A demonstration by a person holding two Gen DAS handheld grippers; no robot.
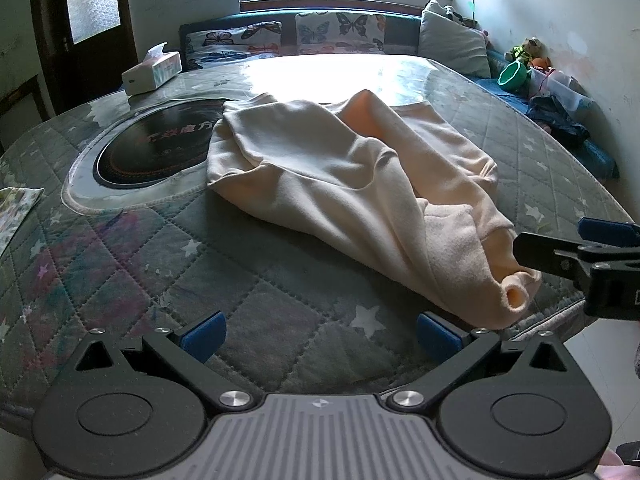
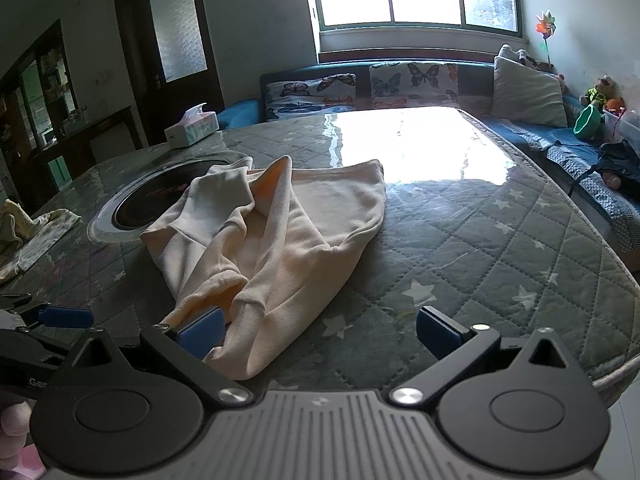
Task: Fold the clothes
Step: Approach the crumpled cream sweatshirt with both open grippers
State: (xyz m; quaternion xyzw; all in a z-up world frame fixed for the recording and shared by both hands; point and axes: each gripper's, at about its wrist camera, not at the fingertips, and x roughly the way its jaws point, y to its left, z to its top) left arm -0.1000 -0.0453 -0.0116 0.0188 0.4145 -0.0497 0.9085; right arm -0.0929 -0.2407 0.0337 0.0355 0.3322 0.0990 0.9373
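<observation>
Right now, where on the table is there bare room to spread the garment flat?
Free: the quilted cover right of the cream garment, out to the table edge. Crowded: the left side, with the round cooktop and tissue box.

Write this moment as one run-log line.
left claw: open, empty | right claw: open, empty | cream garment: crumpled, unfolded on quilted table | fold: not started

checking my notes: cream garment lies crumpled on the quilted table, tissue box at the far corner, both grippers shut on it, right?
Not quite. Both grippers are open, holding nothing: the left gripper in the left wrist view, the right gripper in the right wrist view. The cream garment and tissue box are as you say.
</observation>
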